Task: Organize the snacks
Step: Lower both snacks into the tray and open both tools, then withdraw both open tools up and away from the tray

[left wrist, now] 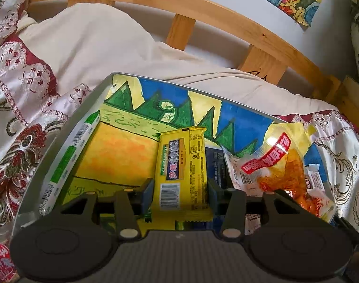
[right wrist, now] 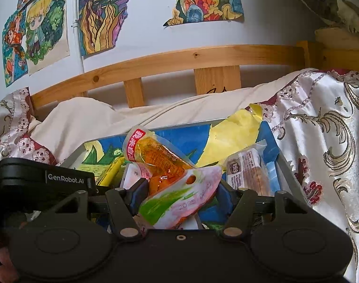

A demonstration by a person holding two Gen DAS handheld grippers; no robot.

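Observation:
A grey-rimmed tray [left wrist: 89, 99] lined with a coloured drawing lies on the bed. My left gripper [left wrist: 180, 195] is shut across a yellow snack pack [left wrist: 181, 162] that stands tilted over the tray floor. A green-and-white sausage stick [left wrist: 68, 155] leans on the left wall. An orange pack with a red label [left wrist: 278, 165] and a dark blue pack [left wrist: 217, 165] lie to the right. In the right wrist view my right gripper [right wrist: 181, 195] is shut on a pink-and-green bag [right wrist: 179, 200], just above the orange pack [right wrist: 155, 155]. A brown biscuit pack [right wrist: 247, 172] lies right of it.
Patterned satin bedding [right wrist: 321, 141] and a cream pillow [left wrist: 96, 40] surround the tray. A wooden headboard rail [right wrist: 179, 59] and wall drawings [right wrist: 103, 11] stand behind. A red pack [left wrist: 2, 261] lies outside the tray, bottom left. The left tool's housing [right wrist: 44, 179] sits close on the left.

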